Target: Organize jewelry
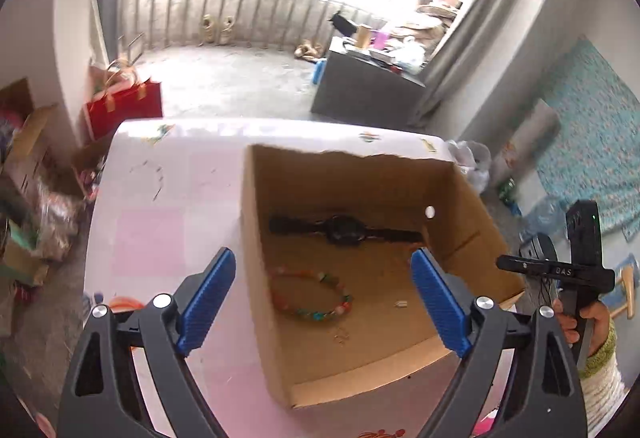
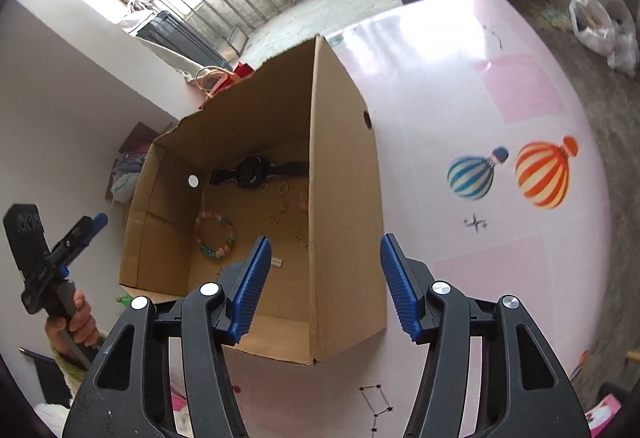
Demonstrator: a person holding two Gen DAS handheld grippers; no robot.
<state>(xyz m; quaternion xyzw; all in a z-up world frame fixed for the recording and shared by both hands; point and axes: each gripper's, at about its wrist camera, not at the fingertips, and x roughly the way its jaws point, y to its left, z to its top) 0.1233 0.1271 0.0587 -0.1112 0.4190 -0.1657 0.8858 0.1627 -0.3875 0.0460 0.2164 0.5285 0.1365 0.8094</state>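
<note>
Cardboard box (image 1: 460,198) sat on the pink table (image 2: 460,78); both the left gripper (image 1: 322,302) and right gripper (image 2: 324,288) hovered above, spread apart, empty.

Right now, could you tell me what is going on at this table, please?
A person holds a gripper in each hand over an open cardboard box on a pink table. The left gripper and right gripper are both open and empty. Already in the box lie a black wristwatch, a colourful beaded bracelet and some small gold pieces.
</note>
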